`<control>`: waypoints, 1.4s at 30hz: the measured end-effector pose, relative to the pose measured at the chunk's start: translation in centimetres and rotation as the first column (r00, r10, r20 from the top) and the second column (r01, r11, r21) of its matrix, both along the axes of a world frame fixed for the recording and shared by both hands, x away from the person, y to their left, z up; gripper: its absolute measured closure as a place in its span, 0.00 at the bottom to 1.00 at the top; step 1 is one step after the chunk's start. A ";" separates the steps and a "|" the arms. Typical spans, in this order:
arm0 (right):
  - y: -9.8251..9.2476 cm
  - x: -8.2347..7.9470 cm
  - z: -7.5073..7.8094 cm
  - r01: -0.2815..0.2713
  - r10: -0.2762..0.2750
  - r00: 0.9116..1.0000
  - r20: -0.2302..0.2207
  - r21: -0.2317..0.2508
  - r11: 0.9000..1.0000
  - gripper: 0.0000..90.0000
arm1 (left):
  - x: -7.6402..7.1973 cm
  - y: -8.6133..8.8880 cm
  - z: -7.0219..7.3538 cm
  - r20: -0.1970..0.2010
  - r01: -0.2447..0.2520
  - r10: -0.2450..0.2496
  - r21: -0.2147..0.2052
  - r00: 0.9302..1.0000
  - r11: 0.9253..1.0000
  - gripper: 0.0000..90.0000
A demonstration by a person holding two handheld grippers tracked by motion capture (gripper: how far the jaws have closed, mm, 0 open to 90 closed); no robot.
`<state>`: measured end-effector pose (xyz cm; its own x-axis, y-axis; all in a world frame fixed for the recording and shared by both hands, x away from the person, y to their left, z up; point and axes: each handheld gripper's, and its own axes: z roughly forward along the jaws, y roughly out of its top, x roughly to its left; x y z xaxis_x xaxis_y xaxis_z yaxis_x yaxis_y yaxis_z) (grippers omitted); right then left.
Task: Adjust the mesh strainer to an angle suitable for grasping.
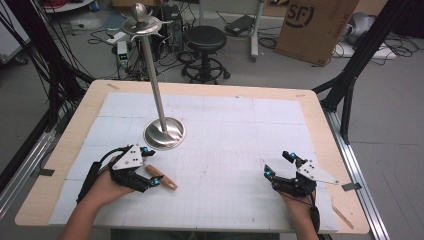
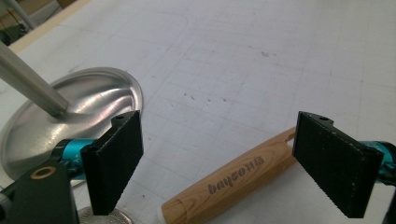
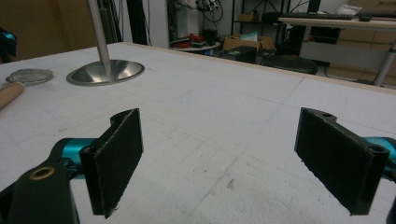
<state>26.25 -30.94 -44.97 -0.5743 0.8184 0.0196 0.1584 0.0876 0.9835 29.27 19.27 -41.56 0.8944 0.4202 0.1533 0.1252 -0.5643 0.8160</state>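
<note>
left gripper: we hold jaws wide astride the wooden handle, lying flat beside the steel stand, ready to grasp | right gripper: wide open, empty, waiting

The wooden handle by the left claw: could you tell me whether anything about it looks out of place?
The wooden handle lies flat on the white mat beside the steel stand's base, between the left claw's open pads, untouched. Nothing looks damaged or spilled.
</note>
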 end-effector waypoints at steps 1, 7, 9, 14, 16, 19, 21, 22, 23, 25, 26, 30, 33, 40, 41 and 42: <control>0.0 0.0 0.0 0.001 -0.001 1.000 0.000 0.001 1.000 0.16 | 0.0 0.0 0.0 0.000 0.000 0.000 0.000 1.000 1.000 0.20; 0.0 0.0 0.0 0.002 -0.002 1.000 0.002 0.000 1.000 0.16 | 0.3 -0.2 -0.4 -0.037 0.015 -0.013 0.049 0.999 0.999 0.23; 0.0 0.0 0.0 0.002 -0.002 1.000 0.003 0.000 1.000 0.16 | 0.4 -0.3 -0.4 -0.045 0.027 -0.024 0.085 0.999 0.996 0.24; 0.0 0.0 0.0 0.003 -0.003 1.000 -0.002 0.003 1.000 0.16 | 0.6 -1.0 -0.5 -0.056 0.058 -0.049 0.161 0.997 0.985 0.26; 0.0 0.0 0.0 0.003 -0.003 1.000 -0.002 0.003 1.000 0.16 | 0.7 -1.1 -0.6 -0.067 0.066 -0.055 0.180 0.996 0.981 0.27; 0.0 0.0 0.0 0.003 -0.003 1.000 -0.002 0.003 1.000 0.16 | 0.9 -1.2 -0.8 -0.078 0.071 -0.057 0.195 0.995 0.978 0.28; 0.0 0.0 0.0 0.003 -0.003 1.000 0.000 0.002 1.000 0.16 | 1.0 -1.3 -1.0 -0.085 0.080 -0.064 0.204 0.994 0.976 0.30; 0.0 0.0 0.0 0.002 -0.002 1.000 0.000 0.002 1.000 0.16 | 1.0 -1.4 -1.1 -0.091 0.089 -0.071 0.215 0.993 0.973 0.31; 0.0 0.0 0.0 0.002 -0.002 1.000 0.000 0.002 1.000 0.16 | 1.0 -1.4 -1.1 -0.091 0.089 -0.071 0.215 0.993 0.973 0.32; 0.0 0.0 0.0 0.002 -0.002 1.000 0.001 0.002 1.000 0.16 | 1.1 -1.5 -1.3 -0.107 0.097 -0.074 0.230 0.992 0.968 0.33; 0.0 0.0 0.0 0.003 -0.003 1.000 0.002 0.000 1.000 0.16 | 1.1 -1.5 -1.5 -0.112 0.101 -0.076 0.241 0.991 0.965 0.33; 0.0 0.0 0.0 0.002 -0.002 1.000 0.003 -0.001 1.000 0.16 | 1.3 -1.4 -1.5 -0.133 0.113 -0.084 0.232 0.988 0.966 0.39; 0.0 0.0 0.0 0.003 -0.003 1.000 0.003 0.000 1.000 0.16 | 1.2 -1.4 -1.4 -0.131 0.117 -0.088 0.234 0.988 0.965 0.42; 0.0 0.0 0.0 0.002 -0.002 1.000 0.003 -0.001 1.000 0.16 | 1.4 -1.1 -1.2 -0.118 0.091 -0.064 0.242 0.991 0.966 0.53; 0.0 0.0 0.0 0.004 -0.004 1.000 0.002 0.001 1.000 0.16 | 1.4 -1.1 -1.2 -0.119 0.089 -0.061 0.245 0.991 0.965 0.53; 0.0 0.0 0.0 0.003 -0.003 1.000 0.002 0.001 1.000 0.16 | 1.4 -1.1 -1.3 -0.118 0.077 -0.049 0.244 0.992 0.967 0.54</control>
